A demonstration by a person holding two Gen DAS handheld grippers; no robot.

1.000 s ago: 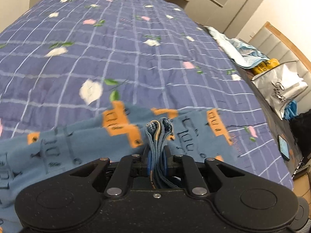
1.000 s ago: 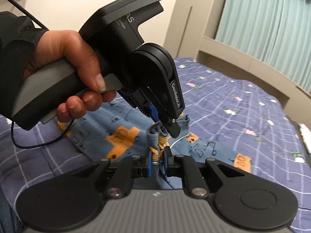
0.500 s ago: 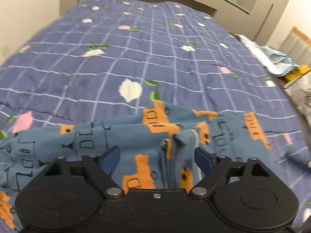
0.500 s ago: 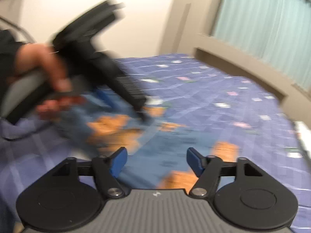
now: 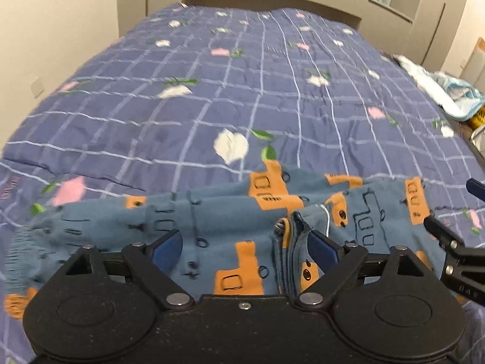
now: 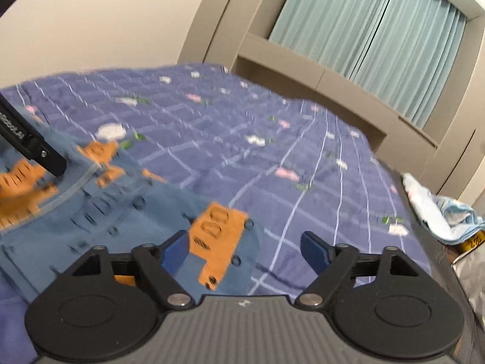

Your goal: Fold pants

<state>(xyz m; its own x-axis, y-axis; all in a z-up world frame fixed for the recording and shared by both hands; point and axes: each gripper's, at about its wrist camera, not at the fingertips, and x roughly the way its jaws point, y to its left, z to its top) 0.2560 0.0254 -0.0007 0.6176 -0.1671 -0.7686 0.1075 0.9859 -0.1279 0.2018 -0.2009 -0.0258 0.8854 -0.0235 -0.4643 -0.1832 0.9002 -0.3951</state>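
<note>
The blue pants (image 5: 212, 221) with orange truck prints lie folded across the near part of the bed, a bunched hem edge (image 5: 291, 242) lying between my left gripper's fingers. My left gripper (image 5: 244, 250) is open just above the cloth and holds nothing. In the right wrist view the pants (image 6: 106, 212) lie at lower left. My right gripper (image 6: 242, 250) is open and empty over the pants' right edge. The left gripper's finger (image 6: 30, 142) shows at the left edge there, and the right gripper's finger (image 5: 448, 239) shows at the right edge of the left wrist view.
The bed has a purple checked flowered quilt (image 5: 242, 91). A light blue cloth pile (image 5: 439, 91) lies at the bed's right edge, also in the right wrist view (image 6: 439, 212). A headboard ledge (image 6: 318, 69) and teal curtains (image 6: 363, 30) are behind.
Both grippers were shut on the pants' bunched edge a second ago. Both have opened and let it go; the edge now lies on the bed and the right gripper has swung right.
</note>
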